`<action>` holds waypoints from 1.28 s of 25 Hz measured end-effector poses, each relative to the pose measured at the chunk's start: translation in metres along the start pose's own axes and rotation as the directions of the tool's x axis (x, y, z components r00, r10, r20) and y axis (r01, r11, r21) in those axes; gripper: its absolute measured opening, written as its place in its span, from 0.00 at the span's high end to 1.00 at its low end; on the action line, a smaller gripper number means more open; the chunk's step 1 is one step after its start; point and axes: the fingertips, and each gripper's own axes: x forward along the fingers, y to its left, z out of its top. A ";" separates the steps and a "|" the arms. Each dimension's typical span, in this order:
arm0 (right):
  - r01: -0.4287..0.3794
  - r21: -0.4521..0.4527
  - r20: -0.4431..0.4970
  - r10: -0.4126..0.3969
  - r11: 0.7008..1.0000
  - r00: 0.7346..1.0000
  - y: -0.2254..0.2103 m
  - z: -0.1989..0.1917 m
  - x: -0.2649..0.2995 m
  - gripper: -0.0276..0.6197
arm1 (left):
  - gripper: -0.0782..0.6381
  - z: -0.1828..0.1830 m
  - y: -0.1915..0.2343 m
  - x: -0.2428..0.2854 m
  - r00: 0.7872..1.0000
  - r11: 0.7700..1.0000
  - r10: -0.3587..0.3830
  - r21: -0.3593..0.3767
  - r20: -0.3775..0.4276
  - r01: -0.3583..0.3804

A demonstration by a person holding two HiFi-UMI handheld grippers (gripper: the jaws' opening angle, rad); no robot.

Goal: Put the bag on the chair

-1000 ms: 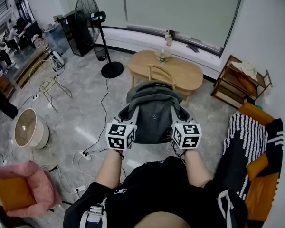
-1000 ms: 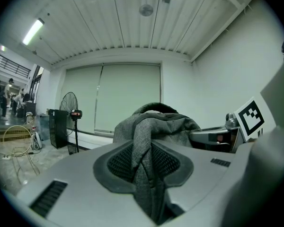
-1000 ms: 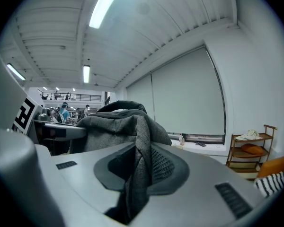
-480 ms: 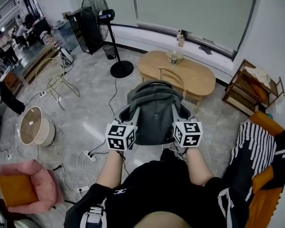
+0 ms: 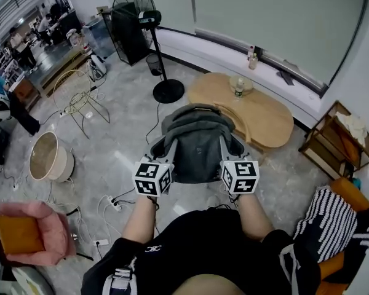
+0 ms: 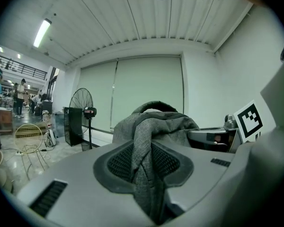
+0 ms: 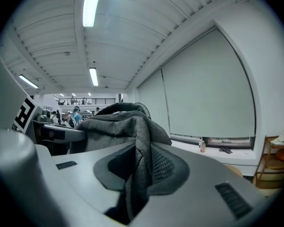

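- Carried onward since a second ago, with the oval bench point(image 5: 267, 125) now further right in the head view.
- Left hand-held gripper point(image 5: 168, 149) and right hand-held gripper point(image 5: 224, 147) each clamped on a grey strap, bag point(image 5: 197, 143) hanging between them, upright.
- Possibly bound for the wooden chair point(image 5: 237, 112) just beyond the bag, mostly hidden; both hands equally near.

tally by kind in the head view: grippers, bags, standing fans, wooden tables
grey two-jaw grippers with marker cubes: 2, left gripper and right gripper
grey fabric backpack: 1
black pedestal fan: 1
oval light wooden table: 1
total: 5
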 end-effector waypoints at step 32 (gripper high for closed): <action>0.129 0.081 -0.119 -0.118 0.988 0.986 -0.148 -0.006 0.179 0.83 | 0.74 0.014 0.049 0.253 0.981 0.990 -0.141 -0.008 -0.135 0.141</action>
